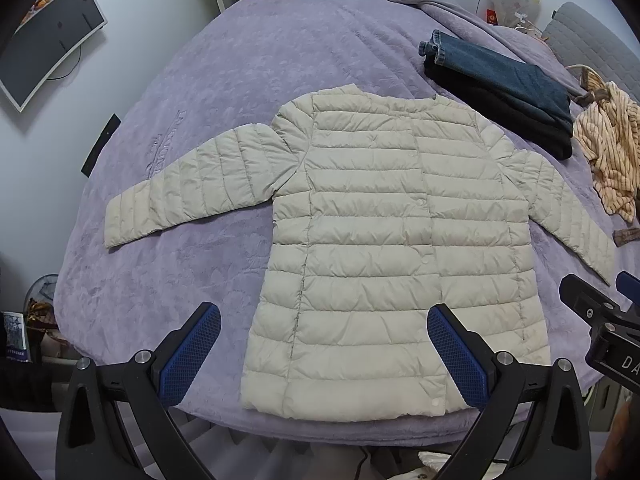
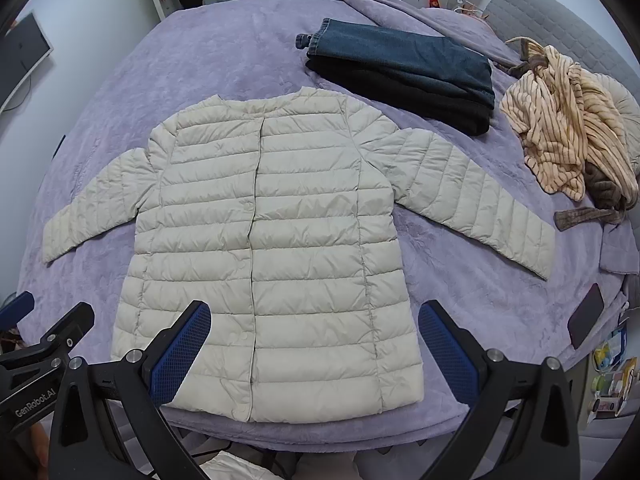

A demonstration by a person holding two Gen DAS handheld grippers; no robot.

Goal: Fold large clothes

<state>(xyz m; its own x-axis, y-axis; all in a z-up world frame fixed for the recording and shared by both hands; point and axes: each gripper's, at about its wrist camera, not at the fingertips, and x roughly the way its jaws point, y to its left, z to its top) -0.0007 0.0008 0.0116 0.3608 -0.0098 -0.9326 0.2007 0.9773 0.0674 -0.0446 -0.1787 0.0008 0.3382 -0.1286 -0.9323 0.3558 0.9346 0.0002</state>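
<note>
A bed (image 1: pixel 280 60) covered in a lilac plush blanket fills both views. Spread flat across its middle, front side up, lies a cream quilted down jacket (image 1: pixel 380 240) (image 2: pixel 272 248), snapped shut down the front, both sleeves stretched out sideways, hem at the near edge of the bed and neckline towards the far side. Beyond the jacket's collar, to the right, sits a folded pile: blue jeans (image 2: pixel 404 64) on top of a black garment (image 2: pixel 408 100). Further right lies a crumpled heap of cream-and-brown striped fabric (image 2: pixel 560 132), with a brown belt (image 2: pixel 580 216) just beside it. A dark phone (image 2: pixel 586 316) rests near the bed's right edge. No containers show on the bed.

The left gripper (image 1: pixel 324 356) hangs above the jacket's hem, its blue-padded fingers spread wide and holding nothing. The right gripper (image 2: pixel 316 354) hangs likewise over the hem, fingers wide apart and empty.
</note>
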